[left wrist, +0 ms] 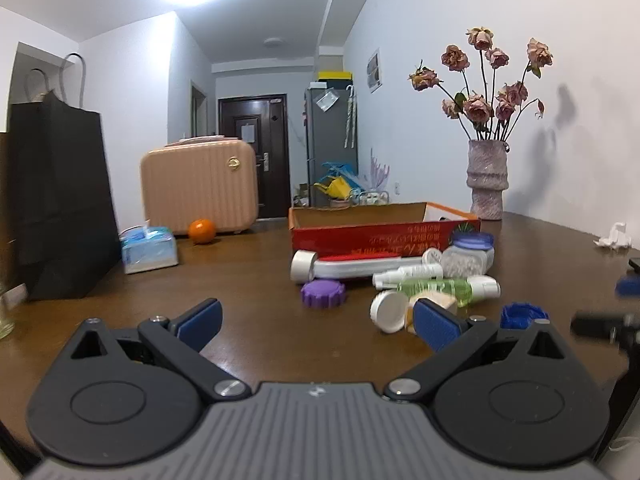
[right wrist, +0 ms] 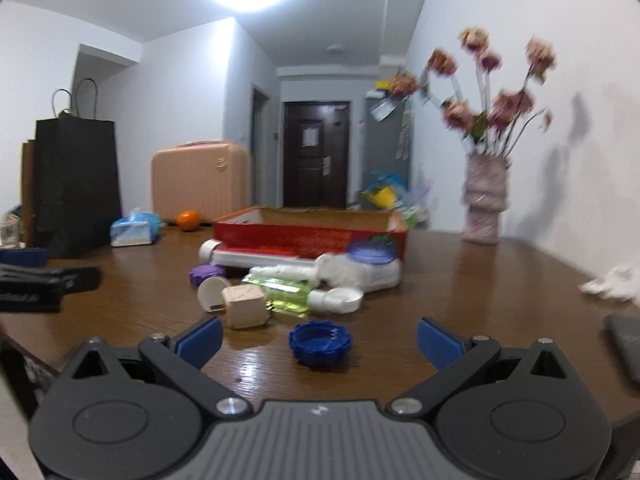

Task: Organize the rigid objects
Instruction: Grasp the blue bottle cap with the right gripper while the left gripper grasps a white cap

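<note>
1. Both tools are hovering low over the brown bench (left wrist: 248,280), each with its jaws spread wide and nothing between them; the left tool (left wrist: 316,322) is facing the clutter from the left, the right tool (right wrist: 318,338) from the near side.
2. The loose things are lying in a heap just in front of the red box (right wrist: 312,240), which is sitting open and, as far as its far inner wall shows, is looking empty, so the sorting seems to be at its start.
3. The blue cap (right wrist: 320,343) is lying open side up, apart from the heap and nearest the right tool, almost centred between its blue pads (right wrist: 200,340).
4. Judging by that line-up, the step in hand is the approach to this cap.
5. The next move is calling for the right tool to go forward and down until the pads are flanking the cap's ribbed rim, then to press together.
6. The wooden cube (right wrist: 244,306), the white lid (right wrist: 212,294) and the green bottle (right wrist: 288,296) are lying just beyond, so the reach should be stopping short of them.
7. The purple cap (left wrist: 323,294) is sitting ahead of the left tool, a likely later pick.
</note>
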`<move>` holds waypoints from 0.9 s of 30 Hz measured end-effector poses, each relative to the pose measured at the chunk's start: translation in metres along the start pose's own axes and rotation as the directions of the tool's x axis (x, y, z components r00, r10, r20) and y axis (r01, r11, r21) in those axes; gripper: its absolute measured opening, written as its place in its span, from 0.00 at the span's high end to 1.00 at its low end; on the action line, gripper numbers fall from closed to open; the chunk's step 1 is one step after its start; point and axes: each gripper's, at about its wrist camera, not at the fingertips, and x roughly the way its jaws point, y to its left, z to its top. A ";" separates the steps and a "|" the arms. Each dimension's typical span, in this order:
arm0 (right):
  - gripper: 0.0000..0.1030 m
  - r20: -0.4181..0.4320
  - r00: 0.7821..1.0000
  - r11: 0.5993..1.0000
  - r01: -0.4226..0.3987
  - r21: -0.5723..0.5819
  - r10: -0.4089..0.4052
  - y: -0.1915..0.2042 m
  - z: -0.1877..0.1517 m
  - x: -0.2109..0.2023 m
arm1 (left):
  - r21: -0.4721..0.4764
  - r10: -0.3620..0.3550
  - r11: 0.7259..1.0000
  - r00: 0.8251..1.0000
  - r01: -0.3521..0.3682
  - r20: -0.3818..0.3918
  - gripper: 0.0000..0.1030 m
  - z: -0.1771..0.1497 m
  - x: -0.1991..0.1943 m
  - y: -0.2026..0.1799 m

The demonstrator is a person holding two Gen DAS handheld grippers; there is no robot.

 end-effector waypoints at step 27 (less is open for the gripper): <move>0.48 -0.136 0.990 0.997 -0.024 0.079 0.035 -0.025 0.005 0.094 | -0.063 -0.229 0.973 0.919 0.220 -0.320 0.97 0.014 0.151 -0.011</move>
